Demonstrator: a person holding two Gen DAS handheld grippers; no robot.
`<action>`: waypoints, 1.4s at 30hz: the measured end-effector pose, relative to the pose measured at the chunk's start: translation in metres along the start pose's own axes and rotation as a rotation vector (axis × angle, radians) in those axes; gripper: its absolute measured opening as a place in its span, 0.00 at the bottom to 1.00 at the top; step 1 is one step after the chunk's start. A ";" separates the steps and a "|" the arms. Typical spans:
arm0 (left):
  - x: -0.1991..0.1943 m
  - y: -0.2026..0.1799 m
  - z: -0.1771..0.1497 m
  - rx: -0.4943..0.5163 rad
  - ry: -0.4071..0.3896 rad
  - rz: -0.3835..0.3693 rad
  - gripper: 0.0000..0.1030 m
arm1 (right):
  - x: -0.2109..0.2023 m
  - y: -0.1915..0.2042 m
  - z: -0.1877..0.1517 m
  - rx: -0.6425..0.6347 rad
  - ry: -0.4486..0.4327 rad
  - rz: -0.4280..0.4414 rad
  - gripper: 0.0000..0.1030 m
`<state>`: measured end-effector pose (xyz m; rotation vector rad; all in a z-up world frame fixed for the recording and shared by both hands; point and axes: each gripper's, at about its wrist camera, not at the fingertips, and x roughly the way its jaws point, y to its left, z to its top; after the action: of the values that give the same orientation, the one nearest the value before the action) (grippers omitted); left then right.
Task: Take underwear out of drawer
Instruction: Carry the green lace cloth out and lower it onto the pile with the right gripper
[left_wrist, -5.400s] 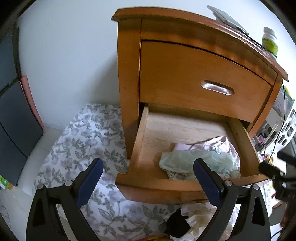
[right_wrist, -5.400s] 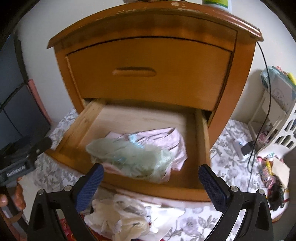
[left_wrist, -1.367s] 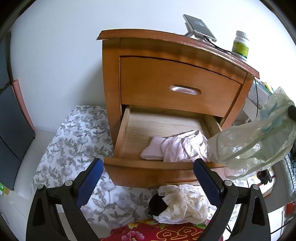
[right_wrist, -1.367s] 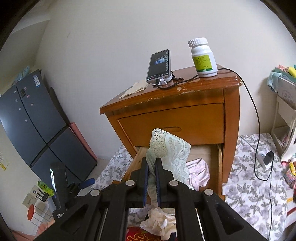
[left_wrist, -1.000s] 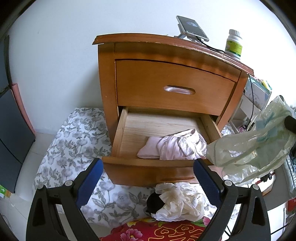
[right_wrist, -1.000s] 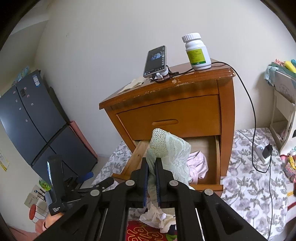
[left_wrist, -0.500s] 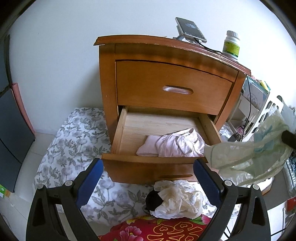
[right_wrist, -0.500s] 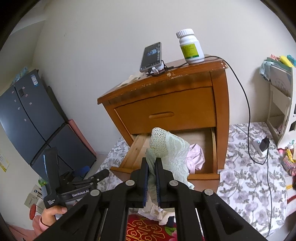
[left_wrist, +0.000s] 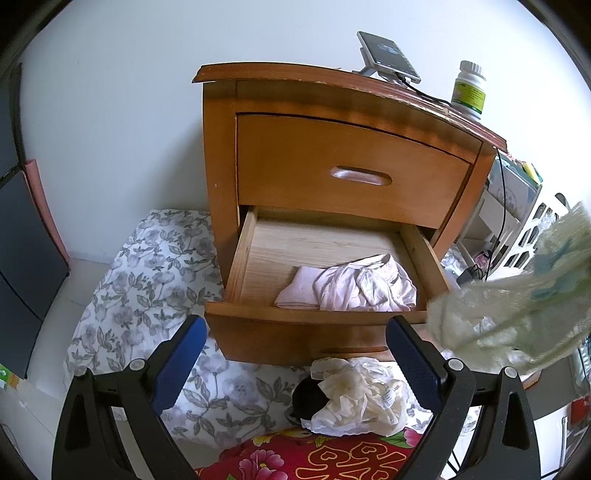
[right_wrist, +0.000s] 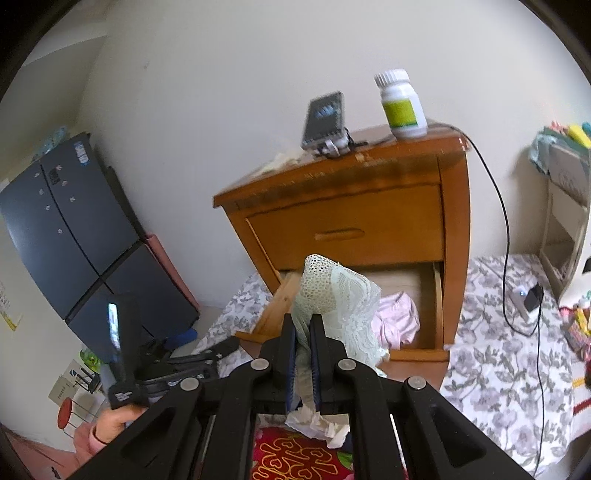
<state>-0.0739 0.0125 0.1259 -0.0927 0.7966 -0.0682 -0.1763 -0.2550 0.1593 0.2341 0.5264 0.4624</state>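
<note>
We hold green underwear up

Our right hand-held gripper (right_wrist: 303, 325) pinches the green underwear (right_wrist: 338, 295); our left hand-held gripper (left_wrist: 295, 358) gapes, drawer (left_wrist: 317, 247) at twelve o'clock.

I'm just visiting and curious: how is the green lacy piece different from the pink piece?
The green lace underwear is out of the drawer, pinched in the right gripper and hanging in the air; the pink underwear lies crumpled inside the open lower drawer, untouched. The green one is see-through lace; the pink one looks like plain opaque cloth. Both are soft, pale garments.
</note>
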 end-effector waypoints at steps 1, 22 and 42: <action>0.000 0.000 0.000 -0.002 0.000 0.000 0.95 | -0.003 0.003 0.001 -0.012 -0.008 0.004 0.07; 0.010 0.009 -0.003 -0.026 0.019 0.001 0.95 | 0.094 0.003 -0.028 0.009 0.235 0.017 0.08; 0.031 0.022 -0.006 -0.054 0.061 0.008 0.95 | 0.179 -0.012 -0.069 0.024 0.454 -0.012 0.10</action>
<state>-0.0560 0.0312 0.0971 -0.1388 0.8598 -0.0426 -0.0715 -0.1727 0.0210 0.1473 0.9771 0.4999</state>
